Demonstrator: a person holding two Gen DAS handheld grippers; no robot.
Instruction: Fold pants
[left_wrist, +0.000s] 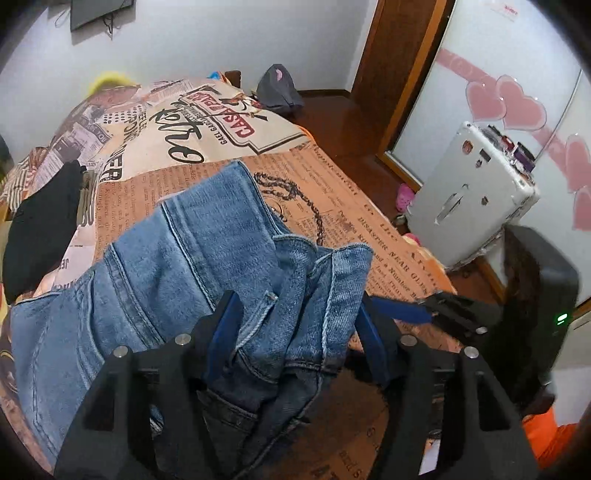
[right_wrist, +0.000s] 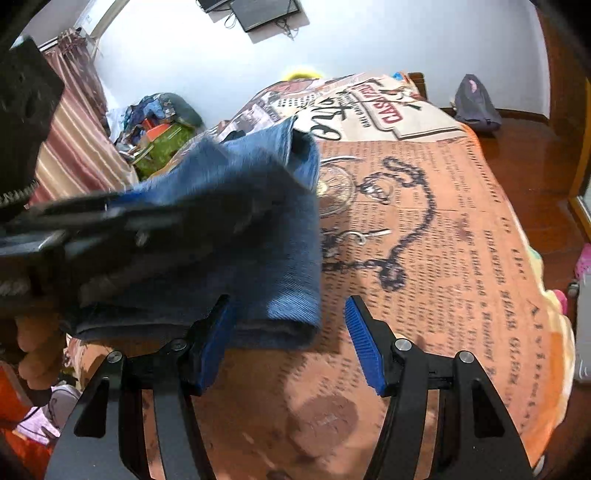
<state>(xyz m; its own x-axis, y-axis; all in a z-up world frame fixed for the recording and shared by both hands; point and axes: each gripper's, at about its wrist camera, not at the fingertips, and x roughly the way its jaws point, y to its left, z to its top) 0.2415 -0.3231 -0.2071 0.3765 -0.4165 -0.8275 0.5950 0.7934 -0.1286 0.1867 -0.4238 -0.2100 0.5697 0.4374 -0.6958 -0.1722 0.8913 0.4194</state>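
Note:
Blue denim pants (left_wrist: 166, 258) lie bunched on a bed with a newspaper-print cover (left_wrist: 351, 206). My left gripper (left_wrist: 295, 328) stands wide open with the waistband and leg hems between its blue pads; the pads do not pinch the cloth. In the right wrist view the pants (right_wrist: 240, 229) are a blurred folded bundle at left, with the left gripper's black body (right_wrist: 110, 225) across them. My right gripper (right_wrist: 291, 332) is open, its left pad beside the bundle's near edge, empty. It shows in the left wrist view (left_wrist: 424, 310) at right.
A black garment (left_wrist: 40, 229) lies on the bed at left. A white suitcase (left_wrist: 469, 199) stands on the wooden floor at right. A grey bag (left_wrist: 277, 90) sits beyond the bed. Clutter and a striped curtain (right_wrist: 74, 140) are at left.

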